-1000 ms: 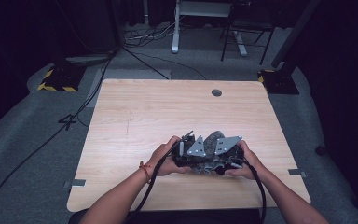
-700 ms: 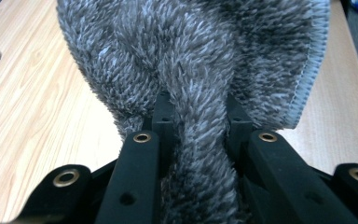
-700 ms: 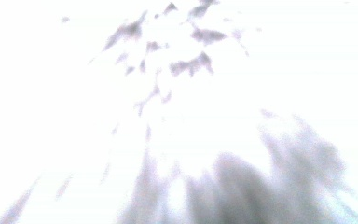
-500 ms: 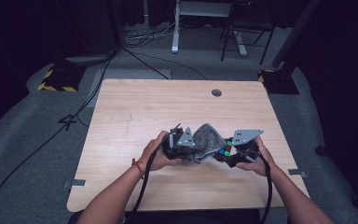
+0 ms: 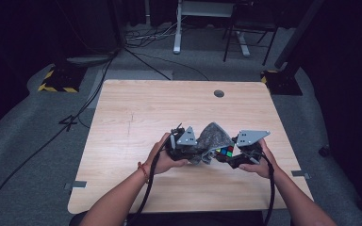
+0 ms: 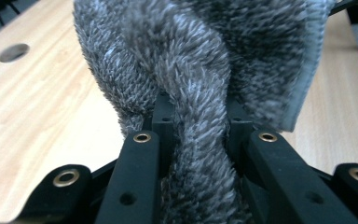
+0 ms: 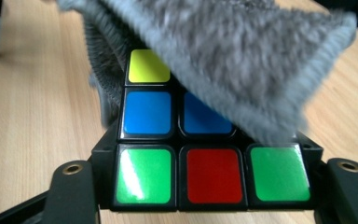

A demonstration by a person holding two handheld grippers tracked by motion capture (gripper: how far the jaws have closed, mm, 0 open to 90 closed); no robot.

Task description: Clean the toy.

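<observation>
The left tongs (image 5: 199, 151) are clamping a bunched fold of the fuzzy grey cloth (image 5: 214, 141); in the left gripper view the fabric is squeezing up between the two black jaws and spreading out above them in a thick, rumpled mass. The right tongs (image 5: 224, 157) are gripping a puzzle cube (image 5: 225, 151), with its bottom row of green, red and green tiles sitting between the jaws in the right gripper view and blue and yellow tiles rising beyond. The cloth is draping over the far upper part of the cube, its hemmed edge hanging just past the right tongs' tips. From the high view, the cloth is arching as a peak between the two tongs, bridging them, with the cube tucked under its right side, just beside the right tongs. Both hands are holding their tools low over the near half of the wooden table (image 5: 136, 113).
</observation>
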